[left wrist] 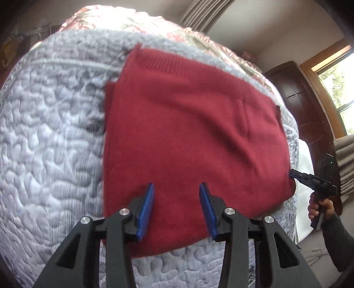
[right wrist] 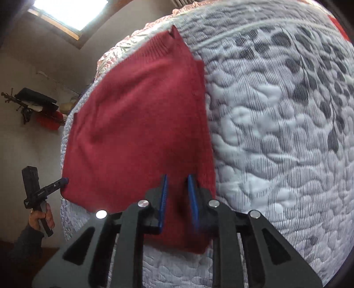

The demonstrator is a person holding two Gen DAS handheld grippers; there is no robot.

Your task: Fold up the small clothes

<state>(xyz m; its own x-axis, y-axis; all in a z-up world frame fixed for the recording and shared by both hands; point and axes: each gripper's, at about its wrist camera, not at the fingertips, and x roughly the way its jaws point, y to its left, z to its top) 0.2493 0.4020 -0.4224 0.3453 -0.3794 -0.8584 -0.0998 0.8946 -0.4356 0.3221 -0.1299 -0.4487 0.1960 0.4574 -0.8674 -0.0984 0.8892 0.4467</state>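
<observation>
Around the red sweater [left wrist: 194, 141], only quilted bedspread [left wrist: 50, 141].

A home bedroom. A quilted bedcover [left wrist: 44, 137] lies over a bed, with curtains [left wrist: 203, 13], a dark wooden door [left wrist: 303, 99] and a wood-framed window [left wrist: 336, 75] beside it.

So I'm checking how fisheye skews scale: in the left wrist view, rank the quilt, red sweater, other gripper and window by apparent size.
1. Quilt
2. Red sweater
3 and 4. Window and the right gripper: both small at the frame edge, too alike to rank, and the gripper is nearer.
</observation>
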